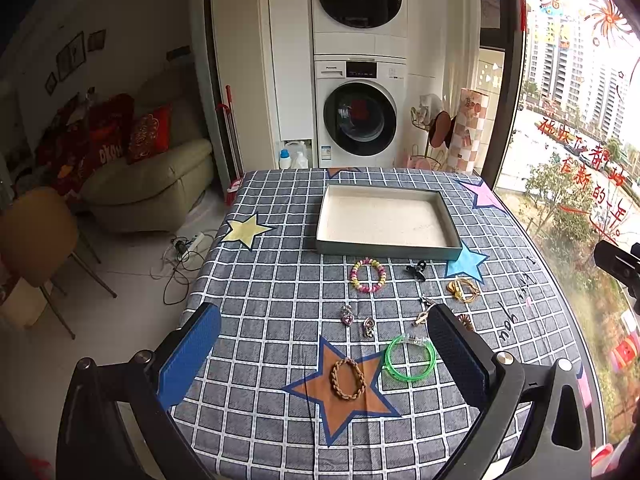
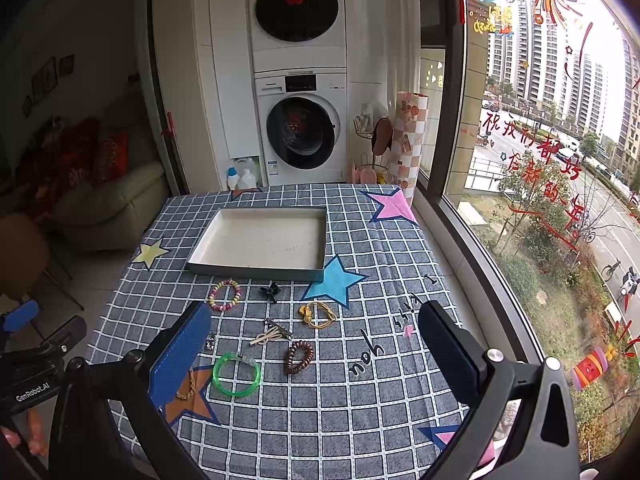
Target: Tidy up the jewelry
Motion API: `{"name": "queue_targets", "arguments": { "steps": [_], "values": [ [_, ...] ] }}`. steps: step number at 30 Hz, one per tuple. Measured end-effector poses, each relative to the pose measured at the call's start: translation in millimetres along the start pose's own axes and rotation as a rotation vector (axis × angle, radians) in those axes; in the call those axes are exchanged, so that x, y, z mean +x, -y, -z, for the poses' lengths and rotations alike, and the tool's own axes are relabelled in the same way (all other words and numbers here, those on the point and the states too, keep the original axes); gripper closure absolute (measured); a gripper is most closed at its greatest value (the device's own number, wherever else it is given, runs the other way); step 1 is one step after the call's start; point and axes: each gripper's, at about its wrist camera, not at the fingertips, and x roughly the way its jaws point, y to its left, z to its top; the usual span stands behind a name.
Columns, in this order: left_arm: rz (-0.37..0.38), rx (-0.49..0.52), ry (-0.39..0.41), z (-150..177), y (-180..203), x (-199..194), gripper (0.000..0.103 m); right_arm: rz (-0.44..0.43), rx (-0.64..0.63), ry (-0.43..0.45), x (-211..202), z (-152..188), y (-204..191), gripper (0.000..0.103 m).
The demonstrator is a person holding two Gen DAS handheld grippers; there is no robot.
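Observation:
An empty grey tray [image 1: 384, 251] [image 2: 256, 273] with a white floor sits at the far middle of the checked tablecloth. In front of it lie a pastel bead bracelet [image 1: 368, 275] [image 2: 225, 295], a black clip [image 1: 416, 270] [image 2: 271, 292], a gold chain [image 1: 463, 290] [image 2: 318, 314], two heart charms [image 1: 347, 314], a green bangle [image 1: 410, 357] [image 2: 236, 374], a braided brown bracelet [image 1: 348, 379] [image 2: 188, 386], a dark bead bracelet [image 2: 299, 357] and a hair pin [image 2: 278, 328]. My left gripper [image 1: 324, 356] is open above the near jewelry. My right gripper [image 2: 316, 354] is open above it too.
Stacked washing machines [image 1: 360, 112] stand behind the table. A sofa [image 1: 152, 176] and a chair [image 1: 36, 236] stand to the left, with cables on the floor [image 1: 180, 252]. A large window [image 2: 560, 160] runs along the table's right edge.

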Motion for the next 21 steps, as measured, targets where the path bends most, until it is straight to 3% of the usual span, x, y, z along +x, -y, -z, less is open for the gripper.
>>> {"name": "queue_targets", "arguments": {
  "steps": [21],
  "values": [
    [-0.001, 0.002, -0.008, 2.2, 0.6, 4.0, 0.0, 0.001, 0.002, -0.011, 1.4, 1.6, 0.2, 0.0]
  ]
}}
